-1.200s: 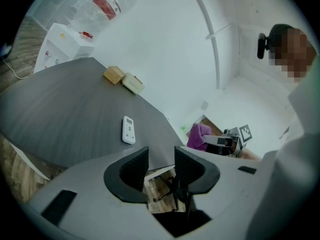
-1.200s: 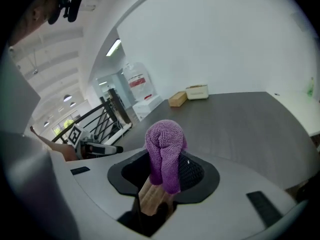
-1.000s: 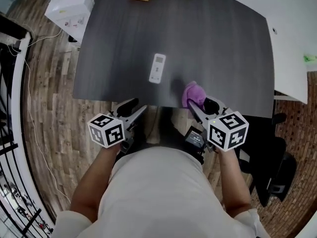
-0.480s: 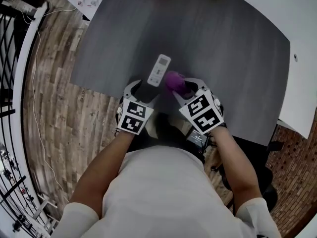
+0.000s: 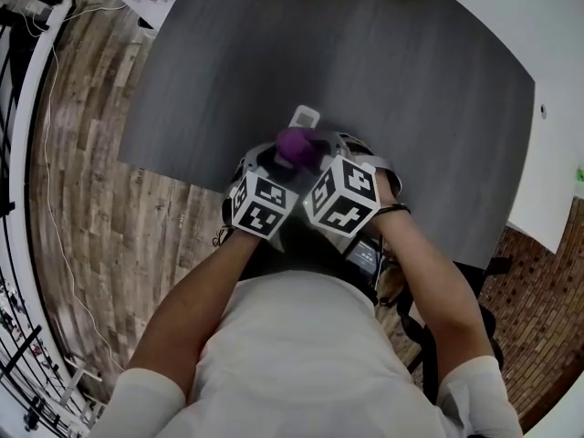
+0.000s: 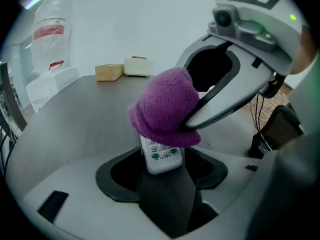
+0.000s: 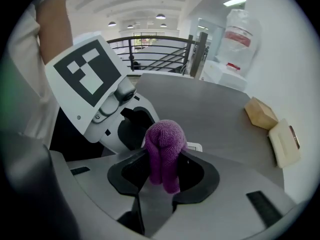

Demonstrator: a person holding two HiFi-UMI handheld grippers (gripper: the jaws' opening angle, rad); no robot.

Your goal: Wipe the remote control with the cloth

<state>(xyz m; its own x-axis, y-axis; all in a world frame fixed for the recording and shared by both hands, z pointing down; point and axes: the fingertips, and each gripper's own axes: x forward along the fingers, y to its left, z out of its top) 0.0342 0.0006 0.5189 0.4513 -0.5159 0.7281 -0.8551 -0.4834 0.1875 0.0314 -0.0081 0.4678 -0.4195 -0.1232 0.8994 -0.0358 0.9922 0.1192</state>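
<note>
Near the front edge of the dark bench (image 5: 411,108) lies the remote control (image 6: 162,160). Its near end is flanked by the left gripper (image 6: 161,176), whose jaws have just been opened wide and are not pressed on it. The cloth (image 7: 164,154) is clamped in the right gripper (image 7: 162,176) and laid on the remote. The remote should be steadied first, then wiped lengthwise with light pressure.

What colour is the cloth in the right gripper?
Purple. The cloth shows best in the right gripper view.
</note>
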